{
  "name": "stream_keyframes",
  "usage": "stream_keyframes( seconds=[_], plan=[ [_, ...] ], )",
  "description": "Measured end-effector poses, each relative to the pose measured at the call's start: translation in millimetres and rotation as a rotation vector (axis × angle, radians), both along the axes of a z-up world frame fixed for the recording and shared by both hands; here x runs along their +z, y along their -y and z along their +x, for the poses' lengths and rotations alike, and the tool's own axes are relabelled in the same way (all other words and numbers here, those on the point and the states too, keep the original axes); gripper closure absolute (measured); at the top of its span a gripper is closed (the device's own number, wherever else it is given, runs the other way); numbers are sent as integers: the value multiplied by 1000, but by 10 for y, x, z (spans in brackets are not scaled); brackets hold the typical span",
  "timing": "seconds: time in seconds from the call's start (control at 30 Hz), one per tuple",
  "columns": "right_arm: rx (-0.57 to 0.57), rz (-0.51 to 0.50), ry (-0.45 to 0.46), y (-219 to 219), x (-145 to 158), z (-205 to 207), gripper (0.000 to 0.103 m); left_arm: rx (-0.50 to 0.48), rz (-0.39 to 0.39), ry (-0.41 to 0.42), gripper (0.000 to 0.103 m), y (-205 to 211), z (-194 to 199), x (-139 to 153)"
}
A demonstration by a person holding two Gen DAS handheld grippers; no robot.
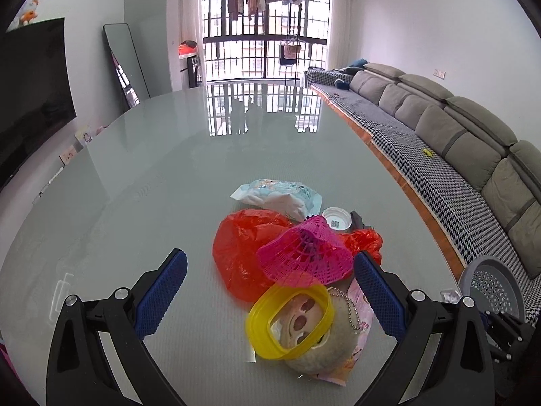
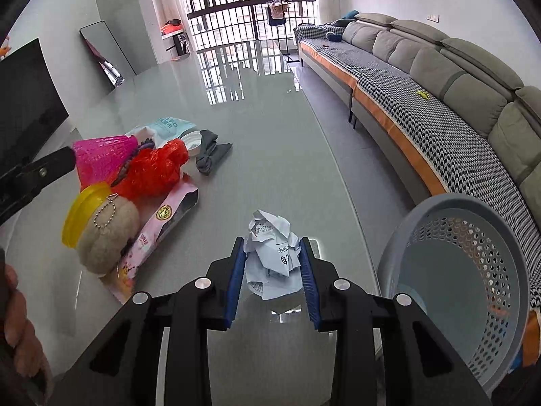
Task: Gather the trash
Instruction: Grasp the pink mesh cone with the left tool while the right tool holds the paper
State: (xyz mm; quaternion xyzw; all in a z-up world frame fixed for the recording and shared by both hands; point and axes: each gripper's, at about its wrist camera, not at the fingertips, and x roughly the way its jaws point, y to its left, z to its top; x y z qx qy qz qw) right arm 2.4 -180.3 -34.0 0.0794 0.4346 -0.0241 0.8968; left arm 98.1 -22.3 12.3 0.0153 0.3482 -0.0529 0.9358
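At the right edge of the glass table [image 2: 270, 128], the right gripper [image 2: 272, 264] pinches a crumpled paper ball [image 2: 272, 257] between its blue pads, the ball sitting at the fingertips just above the surface. The grey perforated basket [image 2: 473, 270] stands beyond that edge, to the right of the jaws and near them, mouth tilted toward the gripper, so the carry looks short and rightward. The left gripper [image 1: 270, 284] hangs with jaws spread wide around the heap: red plastic bag [image 1: 243, 253], pink mesh [image 1: 304, 253], yellow ring [image 1: 290, 321].
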Motion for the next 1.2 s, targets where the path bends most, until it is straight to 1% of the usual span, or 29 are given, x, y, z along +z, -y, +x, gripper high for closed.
stream_keyframes(
  seconds=[0.2,0.3,0.43,0.5,0.57,0.6,0.67,0.73,0.8,1.03,1.2],
  plan=[
    [6,43,-10,69,-35,-73,72,-7,-1,-10,6,151,157,-79],
    [7,55,-5,106,-31,-101,72,8,28,-16,6,197,210,-144],
    [-3,71,-2,179,-40,-96,72,7,88,14,7,269,179,-160],
    [-7,77,-4,196,-46,-100,72,-2,102,20,10,291,169,-158],
    [-6,81,-3,200,-47,-112,72,-12,102,5,25,297,180,-179],
    [-5,82,-2,198,-43,-118,72,-14,102,-8,29,297,194,-196],
    [-3,83,1,192,-30,-125,72,-13,98,-33,43,282,221,-234],
    [-3,83,2,204,-21,-139,72,-11,80,-42,45,246,216,-238],
    [-4,84,3,212,-13,-158,72,-14,58,-34,46,205,181,-204],
    [-13,85,13,254,20,-220,72,-29,32,7,47,157,-14,-16],
    [-31,81,25,316,71,-306,72,-75,18,32,47,266,-204,141]
  ],
)
